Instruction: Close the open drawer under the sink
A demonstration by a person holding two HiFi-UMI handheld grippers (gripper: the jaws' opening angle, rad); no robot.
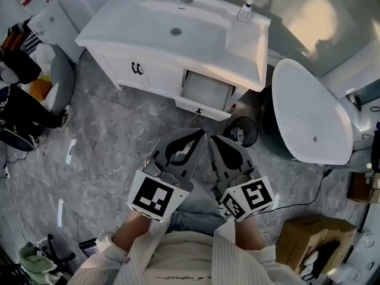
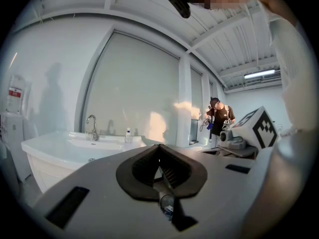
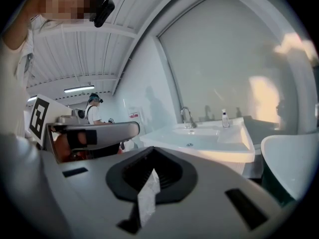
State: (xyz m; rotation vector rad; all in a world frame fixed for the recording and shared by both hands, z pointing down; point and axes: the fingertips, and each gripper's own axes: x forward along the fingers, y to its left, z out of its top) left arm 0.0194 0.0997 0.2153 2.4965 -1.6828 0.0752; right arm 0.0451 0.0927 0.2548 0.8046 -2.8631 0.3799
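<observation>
So the drawer (image 1: 205, 94) is hanging open under the right end of the white sink vanity (image 1: 119, 37), just right of the shut cabinet doors (image 1: 138, 70). Left tongs (image 1: 199, 138) and right tongs (image 1: 215, 142) are both pinched together with nothing in them. They're side by side above the grey floor (image 1: 107, 135), tips aimed at the drawer front but not touching it.

Your left tongs (image 2: 160, 152) point level, jaws shut together with nothing between them. Beyond the tips, low left: the white sink (image 2: 60, 148), tap (image 2: 91, 127) upright at its back edge, small bottle (image 2: 128, 135) just right of the tap. At right, a marker cube (image 2: 260, 128) close by; a person (image 2: 218, 117) stands far back.
</observation>
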